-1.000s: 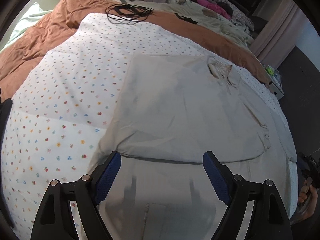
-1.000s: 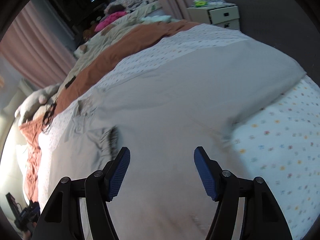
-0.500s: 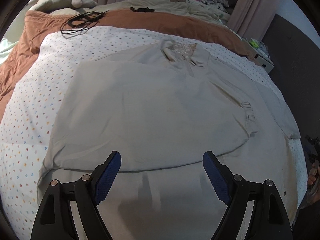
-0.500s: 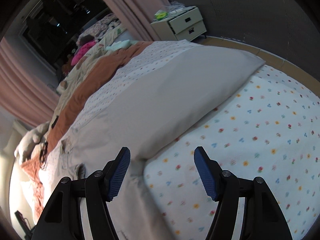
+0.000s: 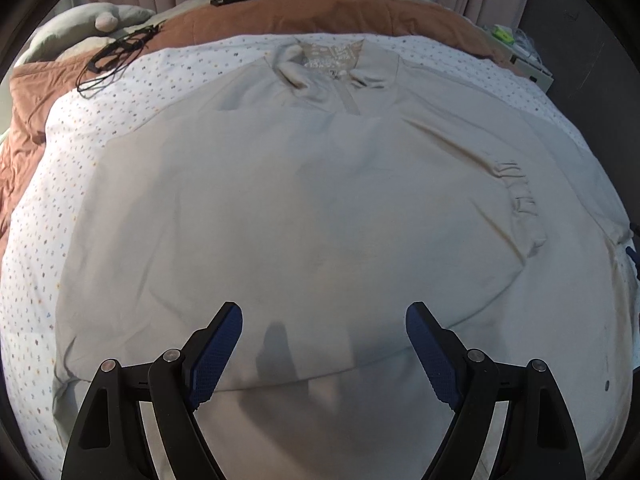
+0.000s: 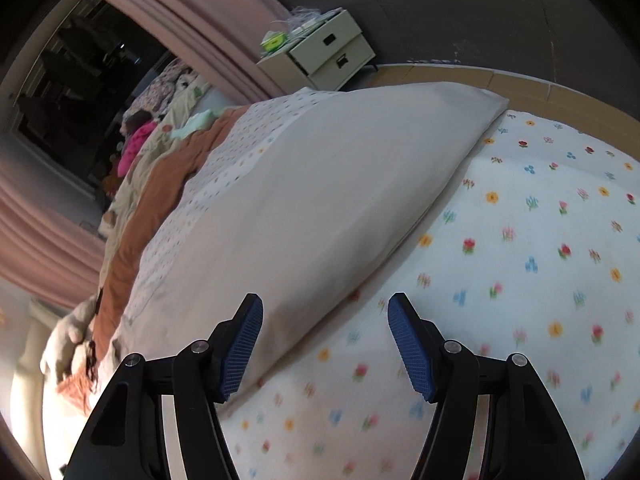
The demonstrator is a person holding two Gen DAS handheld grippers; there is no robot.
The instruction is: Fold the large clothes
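Observation:
A large beige shirt (image 5: 320, 200) lies spread flat on the flowered bedsheet (image 5: 36, 248), collar (image 5: 328, 68) at the far end and a gathered cuff (image 5: 520, 196) at the right. My left gripper (image 5: 324, 320) is open and empty, hovering above the shirt's near hem. In the right wrist view the same shirt (image 6: 320, 200) runs along the sheet (image 6: 540, 260). My right gripper (image 6: 325, 312) is open and empty, straddling the shirt's side edge just above it.
A brown blanket (image 5: 320, 16) and a grey pillow (image 5: 80, 28) lie at the bed's head. A black cable (image 5: 116, 56) rests on the sheet's far left. A white drawer unit (image 6: 320, 56) stands beside the bed, by pink curtains (image 6: 200, 12).
My left gripper has swung right so that it faces the shirt squarely. My right gripper has moved off the shirt's body to its side edge, over the flowered sheet. Both stay open.

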